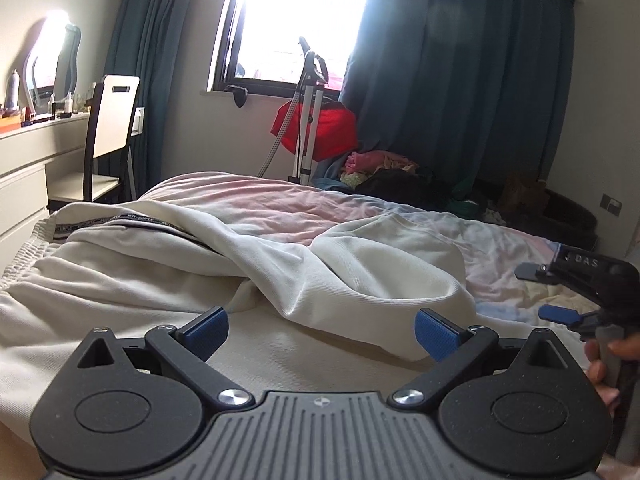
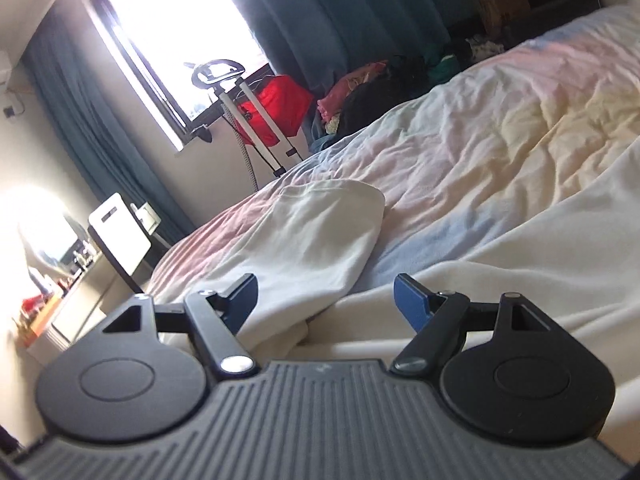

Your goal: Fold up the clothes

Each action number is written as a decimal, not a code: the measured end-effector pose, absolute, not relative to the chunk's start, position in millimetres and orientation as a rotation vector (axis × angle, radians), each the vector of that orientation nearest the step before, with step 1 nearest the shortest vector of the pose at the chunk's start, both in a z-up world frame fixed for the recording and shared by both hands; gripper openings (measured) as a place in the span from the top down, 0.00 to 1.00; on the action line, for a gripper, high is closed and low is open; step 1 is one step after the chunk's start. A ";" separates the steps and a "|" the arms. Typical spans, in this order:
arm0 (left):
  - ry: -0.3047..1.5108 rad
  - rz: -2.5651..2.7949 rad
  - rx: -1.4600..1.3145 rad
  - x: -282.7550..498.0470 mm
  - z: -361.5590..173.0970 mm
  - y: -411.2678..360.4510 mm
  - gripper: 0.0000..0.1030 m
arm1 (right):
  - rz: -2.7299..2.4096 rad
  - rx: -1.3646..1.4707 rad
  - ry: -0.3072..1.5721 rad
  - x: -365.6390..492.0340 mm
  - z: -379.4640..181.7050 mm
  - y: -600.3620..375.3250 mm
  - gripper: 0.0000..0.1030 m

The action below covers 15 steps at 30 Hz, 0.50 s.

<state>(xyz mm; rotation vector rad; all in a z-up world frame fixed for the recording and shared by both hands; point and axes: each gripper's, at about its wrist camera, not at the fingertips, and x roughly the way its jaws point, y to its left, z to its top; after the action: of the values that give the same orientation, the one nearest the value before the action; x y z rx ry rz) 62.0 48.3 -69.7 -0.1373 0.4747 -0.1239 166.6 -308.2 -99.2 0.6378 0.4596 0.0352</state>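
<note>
2 grippers sit low over a bed with cream trousers spread across it. The left gripper has its blue-padded fingers spread wide and holds nothing; cream cloth lies just ahead of and beneath the gap, and a folded-over trouser leg humps up just beyond the right-hand finger. The elastic waistband lies ahead and to the left of this gripper.

The right gripper is likewise spread and empty. Between and just beyond its fingers a rumpled fold of the cream trousers runs forward, ending in a rounded hem ahead and slightly left. More cream cloth lies to the right of its right-hand finger.

Only the left wrist view shows the other tool: the right gripper appears at its far right edge, fingers apart, with the fingertips of a hand around its handle. That view also shows the waistband and a dark woven tape running along the trousers. The right wrist view, tilted, shows more of the pastel bedcover stretching ahead and to the right.

White letters on the tape seem to repeat "NOT SIMPLE", though they are small. The right gripper's body carries the letters "DAS".

Beyond the bed stand a chair, a window and a red bag.
</note>
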 end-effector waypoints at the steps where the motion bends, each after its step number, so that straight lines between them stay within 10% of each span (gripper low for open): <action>1: 0.495 -0.125 -0.154 64.9 -72.7 50.9 0.02 | 0.038 0.667 0.469 185.8 -105.5 -315.5 0.25; 11: 0.481 -0.101 -0.177 94.2 -99.2 71.8 0.02 | -0.016 0.677 0.532 324.5 -153.0 -323.9 0.33; 13: 0.481 -0.101 -0.190 104.2 -107.8 73.6 0.02 | -0.023 0.634 0.530 342.7 -155.3 -318.2 0.45; 15: 0.505 -0.110 -0.225 114.3 -117.2 75.3 0.02 | -0.030 0.592 0.527 360.8 -157.6 -312.4 0.83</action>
<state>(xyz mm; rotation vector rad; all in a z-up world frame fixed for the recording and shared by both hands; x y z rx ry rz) 114.3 75.3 -117.2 -0.2249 0.5054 -0.1103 360.8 -312.4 -157.6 0.5916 0.5266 -0.0297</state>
